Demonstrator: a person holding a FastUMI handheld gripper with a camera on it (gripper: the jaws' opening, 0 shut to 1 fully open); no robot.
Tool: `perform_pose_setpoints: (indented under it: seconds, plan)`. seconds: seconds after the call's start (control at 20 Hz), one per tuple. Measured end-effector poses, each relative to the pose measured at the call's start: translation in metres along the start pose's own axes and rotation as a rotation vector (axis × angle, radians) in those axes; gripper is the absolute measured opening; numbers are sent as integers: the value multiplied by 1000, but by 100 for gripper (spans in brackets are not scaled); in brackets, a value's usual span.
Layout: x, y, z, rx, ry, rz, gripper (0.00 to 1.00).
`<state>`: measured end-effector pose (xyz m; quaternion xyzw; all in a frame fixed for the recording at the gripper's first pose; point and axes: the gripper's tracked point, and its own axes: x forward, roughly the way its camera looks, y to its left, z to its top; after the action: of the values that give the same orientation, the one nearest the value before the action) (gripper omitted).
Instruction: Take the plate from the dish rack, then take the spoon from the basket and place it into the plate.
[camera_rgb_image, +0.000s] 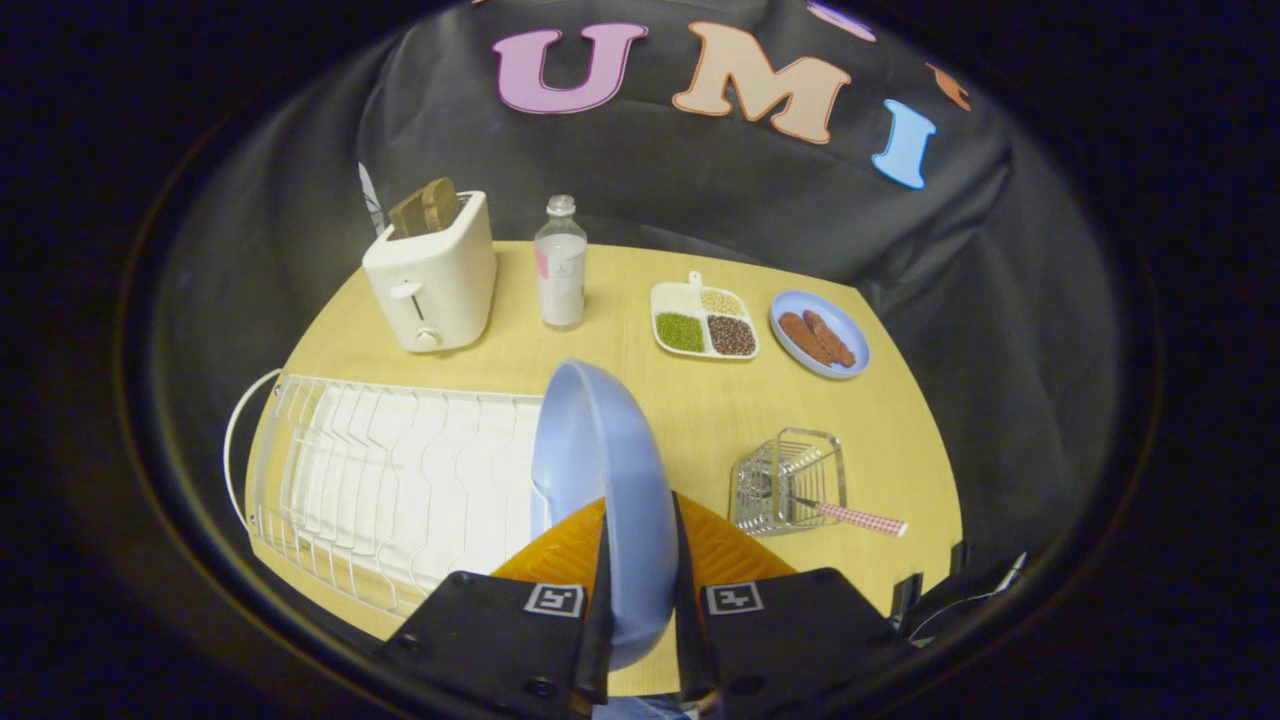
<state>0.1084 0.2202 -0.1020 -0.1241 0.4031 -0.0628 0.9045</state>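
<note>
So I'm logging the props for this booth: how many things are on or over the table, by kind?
Plates: 2, one gripped on edge between the gripper fingers, one holding sausages
Tray: 1
Toaster: 1
Bottle: 1
Rack: 1
Basket: 1
Spoon: 1
Total: 8

Plate (605, 470): pale blue, round, glossy. Held on edge, near vertical, rim clamped btwn gripper (640, 560) fingers, both pressing. Sits at rack's right end.

Dish rack (400, 470): white wire, white drip tray under; at 10 o'clock from fingers, on yellow table.

Basket (790, 480): small wire/clear cutlery holder, at 2 o'clock from fingers, well apart from plate.

Spoon (850, 516): lying in basket, bowl end inside, red-white checked handle sticking out toward 3 o'clock.
</note>
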Motion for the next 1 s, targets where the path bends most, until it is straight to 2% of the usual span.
perform_pose_setpoints:
  seconds: [0.15,0.25,0.4,0.6,0.75,1.0]
  plan:
    - [-12,-10,20,-45,-36,-73,29]
    - [-20,-8,25,-71,-40,-71,28]
    - [-25,-14,29,-35,-46,-32,25]
    - [-35,-37,33,119,-56,90,26]
    - [-52,-62,35,245,-90,236,25]
    - [-83,-117,0,467,-146,451,25]
